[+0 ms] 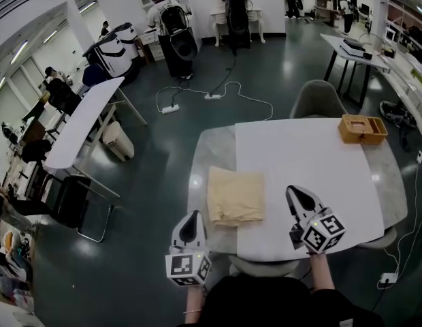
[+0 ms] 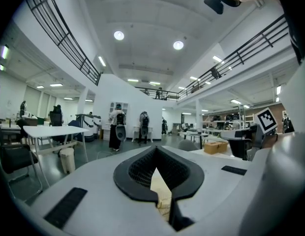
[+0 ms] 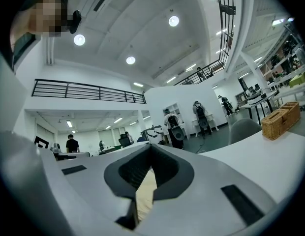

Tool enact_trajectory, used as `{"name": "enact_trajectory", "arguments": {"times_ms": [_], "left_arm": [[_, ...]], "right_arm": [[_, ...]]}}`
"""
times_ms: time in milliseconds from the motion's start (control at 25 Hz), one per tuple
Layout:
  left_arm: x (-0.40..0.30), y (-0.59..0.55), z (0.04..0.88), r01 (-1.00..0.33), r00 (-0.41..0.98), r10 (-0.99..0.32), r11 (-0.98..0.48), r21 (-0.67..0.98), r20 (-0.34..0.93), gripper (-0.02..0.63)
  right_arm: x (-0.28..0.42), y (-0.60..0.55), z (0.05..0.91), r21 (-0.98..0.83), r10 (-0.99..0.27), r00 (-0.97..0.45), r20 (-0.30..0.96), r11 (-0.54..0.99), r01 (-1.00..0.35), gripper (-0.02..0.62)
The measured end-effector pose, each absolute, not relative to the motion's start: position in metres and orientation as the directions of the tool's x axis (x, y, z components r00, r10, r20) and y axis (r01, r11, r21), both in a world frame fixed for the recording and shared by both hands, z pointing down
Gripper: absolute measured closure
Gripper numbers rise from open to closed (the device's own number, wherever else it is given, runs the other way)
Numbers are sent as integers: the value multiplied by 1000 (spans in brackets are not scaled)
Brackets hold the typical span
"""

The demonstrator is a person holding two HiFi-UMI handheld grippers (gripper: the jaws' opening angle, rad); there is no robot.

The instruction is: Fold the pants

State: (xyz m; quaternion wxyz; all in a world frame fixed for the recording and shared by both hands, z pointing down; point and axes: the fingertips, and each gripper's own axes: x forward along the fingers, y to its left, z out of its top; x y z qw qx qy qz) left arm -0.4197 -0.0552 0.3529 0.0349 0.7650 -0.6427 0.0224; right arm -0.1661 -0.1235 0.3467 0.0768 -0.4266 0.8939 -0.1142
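The tan pants lie folded into a small rectangle at the near left of the white table. My left gripper hovers just off the table's near left corner, beside the pants and apart from them, with its jaws shut on nothing. To the right of the pants, my right gripper hangs over the tabletop, also shut and empty. In the left gripper view the jaws meet, and a sliver of tan cloth shows through the slit. The right gripper view shows closed jaws in the same way.
A wicker basket stands at the table's far right corner, and a grey chair is behind the table. Cables and power strips lie on the dark floor. Other tables, equipment and people are farther back.
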Motion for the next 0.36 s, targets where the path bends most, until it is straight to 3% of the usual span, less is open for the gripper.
{"name": "enact_trajectory", "arguments": {"times_ms": [360], "left_arm": [[-418, -58, 361, -988, 156, -983, -155, 26, 92, 598]], "right_arm": [[-159, -128, 353, -278, -789, -614, -39, 598, -751, 581]]}}
